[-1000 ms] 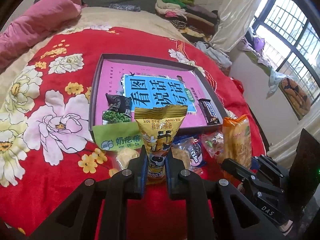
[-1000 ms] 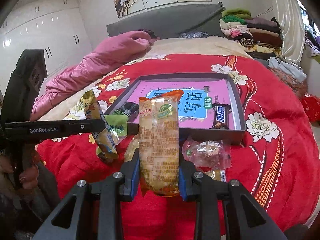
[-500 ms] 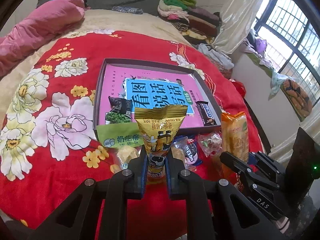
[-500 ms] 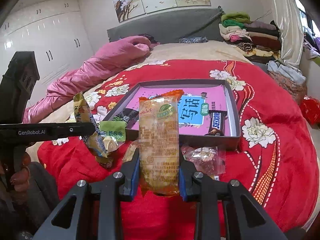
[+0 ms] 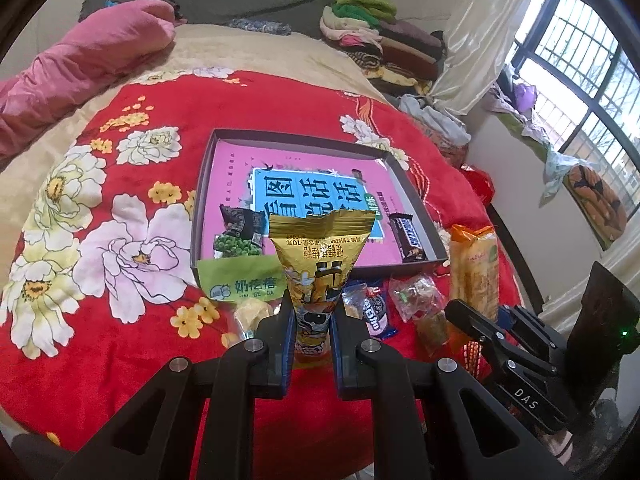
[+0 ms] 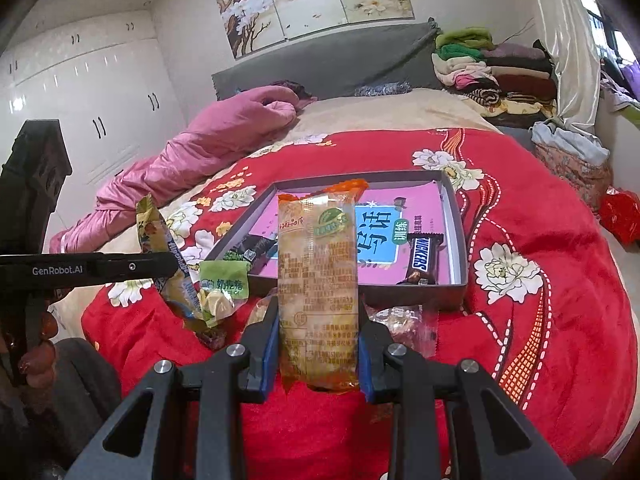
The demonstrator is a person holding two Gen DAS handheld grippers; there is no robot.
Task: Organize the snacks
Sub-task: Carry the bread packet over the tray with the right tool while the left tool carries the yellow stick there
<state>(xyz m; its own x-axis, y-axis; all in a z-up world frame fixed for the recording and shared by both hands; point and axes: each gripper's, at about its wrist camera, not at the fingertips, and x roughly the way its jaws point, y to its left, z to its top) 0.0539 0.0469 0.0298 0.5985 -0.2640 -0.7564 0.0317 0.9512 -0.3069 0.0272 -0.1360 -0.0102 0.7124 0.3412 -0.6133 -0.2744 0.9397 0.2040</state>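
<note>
Left wrist view is showing the window (image 5: 576, 92); right wrist view is showing the wardrobe (image 6: 80, 100). Tray (image 6: 456, 216) is lying on the bed. Right gripper (image 6: 318, 356) is clamping the orange packet (image 6: 318, 280); left gripper (image 5: 312, 344) is pinching the yellow packet (image 5: 320, 256), both before the tray.

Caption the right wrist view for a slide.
Right gripper clamps a clear orange-ended snack packet before the grey tray.

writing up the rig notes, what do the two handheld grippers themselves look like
Both the left gripper and the right gripper are matte black plastic with cut-out linkage arms, silver pivot screws and blue pads lining the jaws. One body reads "GenRobot.AI" in white, the other "DAS", with a small green light.
</note>
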